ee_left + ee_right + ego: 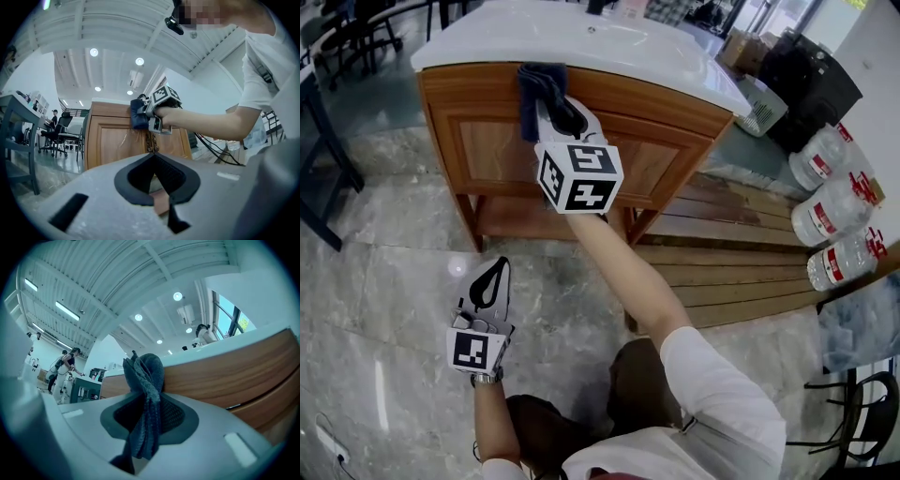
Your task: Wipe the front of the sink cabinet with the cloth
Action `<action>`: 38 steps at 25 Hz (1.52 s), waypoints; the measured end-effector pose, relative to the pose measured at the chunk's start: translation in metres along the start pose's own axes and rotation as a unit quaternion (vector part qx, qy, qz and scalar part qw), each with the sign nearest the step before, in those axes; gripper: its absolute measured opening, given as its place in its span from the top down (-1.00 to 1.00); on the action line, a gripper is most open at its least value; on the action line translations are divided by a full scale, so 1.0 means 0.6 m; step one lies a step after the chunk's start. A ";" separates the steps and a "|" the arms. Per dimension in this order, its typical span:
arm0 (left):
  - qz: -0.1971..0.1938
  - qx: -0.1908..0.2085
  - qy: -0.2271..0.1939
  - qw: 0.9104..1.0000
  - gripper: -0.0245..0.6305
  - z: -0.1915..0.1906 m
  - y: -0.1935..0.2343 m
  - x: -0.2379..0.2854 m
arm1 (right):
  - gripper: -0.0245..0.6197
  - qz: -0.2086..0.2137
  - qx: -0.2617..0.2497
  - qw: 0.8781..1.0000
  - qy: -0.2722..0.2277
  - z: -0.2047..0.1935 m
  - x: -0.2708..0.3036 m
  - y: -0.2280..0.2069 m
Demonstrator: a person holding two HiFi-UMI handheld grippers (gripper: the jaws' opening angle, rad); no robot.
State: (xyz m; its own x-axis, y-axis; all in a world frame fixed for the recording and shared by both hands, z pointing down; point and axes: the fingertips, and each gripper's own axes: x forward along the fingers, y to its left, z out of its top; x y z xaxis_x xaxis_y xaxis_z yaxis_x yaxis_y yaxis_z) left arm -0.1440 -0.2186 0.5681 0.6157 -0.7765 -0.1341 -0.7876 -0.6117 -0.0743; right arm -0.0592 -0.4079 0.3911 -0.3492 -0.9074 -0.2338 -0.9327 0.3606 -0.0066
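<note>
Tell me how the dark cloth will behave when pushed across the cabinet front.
Probably floppy: the cloth bunches in folds inside the right gripper. Likely light, since its loose end hangs limp. Its nubby weave should drag, not slip, on the wooden cabinet.

Bright daylight, ceiling lights [139, 61] glaring, fisheye-warped gripper views, dark vignetted corners

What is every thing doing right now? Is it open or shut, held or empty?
Right gripper: shut on the cloth, raised to the cabinet.
Cloth: bunched between the jaws, up against the top front of the sink cabinet.
Left gripper: shut, empty, held low away from the cabinet.
Sink cabinet: doors shut.
</note>
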 end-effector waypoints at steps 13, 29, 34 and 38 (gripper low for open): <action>-0.059 -0.003 -0.021 0.998 0.92 0.065 -0.104 0.005 | 0.65 -0.071 -0.017 0.997 -0.005 0.031 -0.116 -0.186; -0.130 0.001 0.002 0.991 0.92 0.054 -0.184 0.029 | 0.64 -0.160 -0.055 0.986 -0.007 0.062 -0.230 -0.371; -0.136 0.009 -0.002 0.991 0.92 0.054 -0.189 0.028 | 0.63 -0.196 -0.058 0.979 -0.009 0.070 -0.265 -0.422; -0.135 0.008 -0.003 0.991 0.92 0.055 -0.186 0.026 | 0.63 -0.222 -0.060 0.973 -0.009 0.070 -0.288 -0.455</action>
State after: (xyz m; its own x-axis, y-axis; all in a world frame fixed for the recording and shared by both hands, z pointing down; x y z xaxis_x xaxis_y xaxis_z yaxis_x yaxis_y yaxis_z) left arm -0.0472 -0.1573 0.5415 0.8034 -0.5847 -0.1129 -0.5952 -0.7938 -0.1248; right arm 0.2595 -0.3407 0.3923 0.0921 -0.9637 -0.2506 -0.9954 -0.0958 0.0025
